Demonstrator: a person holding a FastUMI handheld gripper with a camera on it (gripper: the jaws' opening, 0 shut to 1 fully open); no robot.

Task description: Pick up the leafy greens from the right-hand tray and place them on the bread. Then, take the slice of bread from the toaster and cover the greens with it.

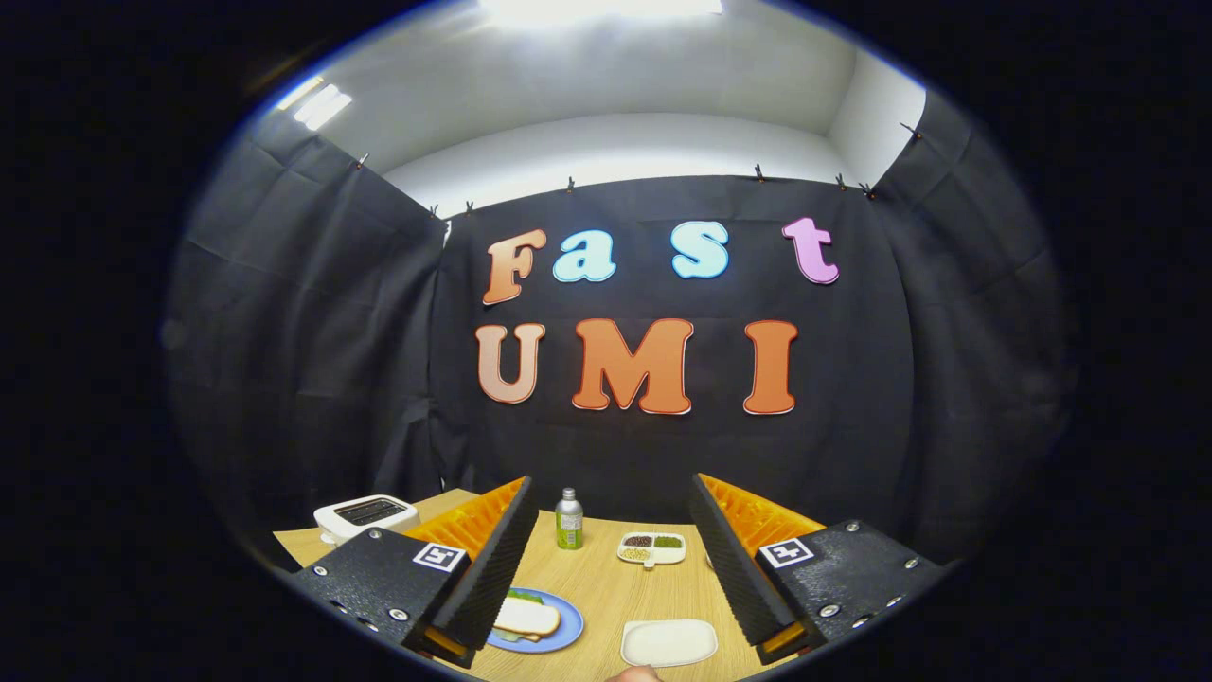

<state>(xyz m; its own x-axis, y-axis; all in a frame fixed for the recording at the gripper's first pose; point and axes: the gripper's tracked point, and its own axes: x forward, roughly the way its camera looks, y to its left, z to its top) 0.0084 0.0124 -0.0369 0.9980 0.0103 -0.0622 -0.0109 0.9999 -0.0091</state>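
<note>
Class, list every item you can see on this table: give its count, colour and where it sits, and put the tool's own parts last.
Table: one, light wood, under everything.
Toaster: one, white, far corner, beyond the left finger.
Bottle: one, green with a silver top, upright at the far side, between the fingers.
Divided dish: one, white, holding dark, green and pale bits, beside the bottle.
Plate: one, blue, near the left finger's tip.
Bread: one slice showing, pale, on the plate with green leaves peeking out beneath.
Tray: one, white, near side, nothing on it.
Gripper: one, black and orange, jaws wide apart, holding nothing.
</note>
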